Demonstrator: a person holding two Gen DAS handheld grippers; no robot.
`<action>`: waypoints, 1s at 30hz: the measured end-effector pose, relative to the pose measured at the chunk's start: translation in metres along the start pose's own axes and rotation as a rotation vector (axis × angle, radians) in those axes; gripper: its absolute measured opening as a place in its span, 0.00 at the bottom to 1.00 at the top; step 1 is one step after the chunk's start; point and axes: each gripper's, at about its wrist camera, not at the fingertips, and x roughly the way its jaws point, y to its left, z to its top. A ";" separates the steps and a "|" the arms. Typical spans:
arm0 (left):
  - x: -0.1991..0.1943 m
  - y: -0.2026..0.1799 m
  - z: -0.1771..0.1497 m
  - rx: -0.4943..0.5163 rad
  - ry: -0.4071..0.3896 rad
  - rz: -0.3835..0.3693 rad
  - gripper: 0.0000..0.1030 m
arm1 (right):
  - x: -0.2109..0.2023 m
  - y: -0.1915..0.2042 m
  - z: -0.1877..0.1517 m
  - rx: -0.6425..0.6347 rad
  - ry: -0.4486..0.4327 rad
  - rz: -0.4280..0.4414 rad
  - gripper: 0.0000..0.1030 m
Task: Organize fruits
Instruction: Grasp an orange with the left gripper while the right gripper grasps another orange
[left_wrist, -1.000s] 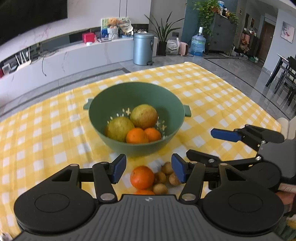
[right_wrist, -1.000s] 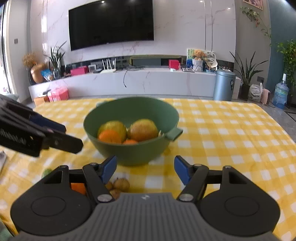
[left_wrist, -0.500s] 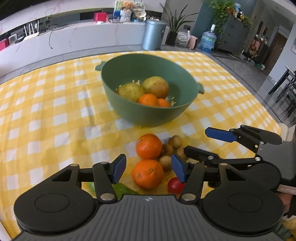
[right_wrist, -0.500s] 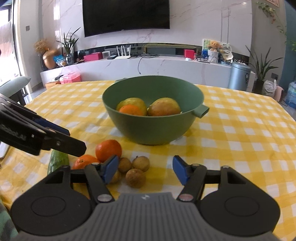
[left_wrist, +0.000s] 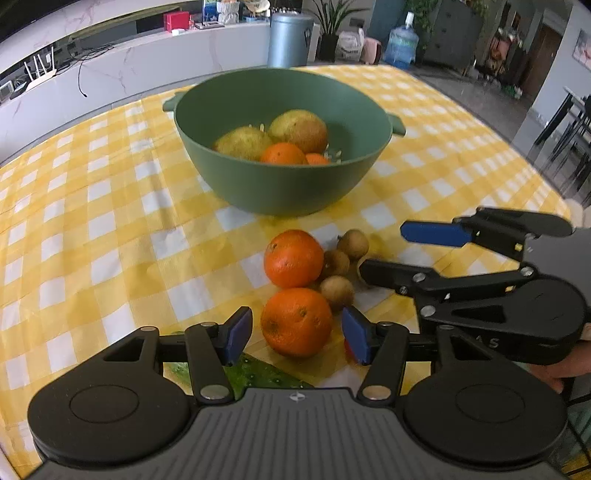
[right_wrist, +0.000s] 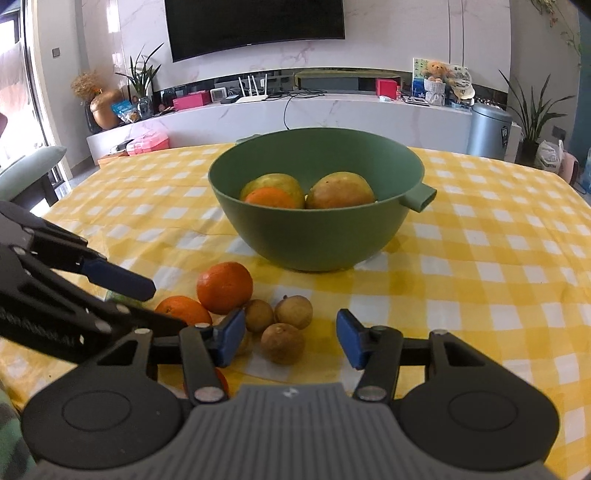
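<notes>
A green bowl (left_wrist: 284, 184) (right_wrist: 317, 236) on the yellow checked cloth holds two yellow-green fruits and oranges. In front of it lie two oranges and several small brown longans (left_wrist: 337, 291) (right_wrist: 293, 312). My left gripper (left_wrist: 297, 336) (right_wrist: 147, 302) is open and straddles the near orange (left_wrist: 296, 321) (right_wrist: 183, 310), with a small gap at each pad. The far orange (left_wrist: 293, 258) (right_wrist: 224, 287) sits just beyond it. My right gripper (right_wrist: 291, 341) (left_wrist: 391, 254) is closing, with the nearest longan (right_wrist: 282, 343) between its pads, which do not touch it.
A green cucumber (left_wrist: 255, 373) lies under the left gripper, close to the table's front edge. Something small and red (left_wrist: 346, 345) peeks out behind the left gripper's right pad. The cloth (right_wrist: 480, 280) stretches right of the bowl. A hand (left_wrist: 569, 369) holds the right gripper.
Both grippers have dropped toward the fruit in front of the bowl. The left one has come down around the near orange. The right gripper's jaws have narrowed over the longans.
</notes>
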 end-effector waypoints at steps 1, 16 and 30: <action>0.002 0.000 0.000 0.003 0.007 0.004 0.63 | 0.000 0.000 0.000 -0.002 0.001 -0.006 0.51; 0.017 -0.008 -0.002 0.059 0.051 0.025 0.51 | 0.002 -0.002 -0.001 0.019 0.012 -0.005 0.50; -0.002 0.009 0.001 -0.053 -0.024 -0.019 0.49 | 0.000 -0.002 -0.001 0.012 -0.009 0.004 0.50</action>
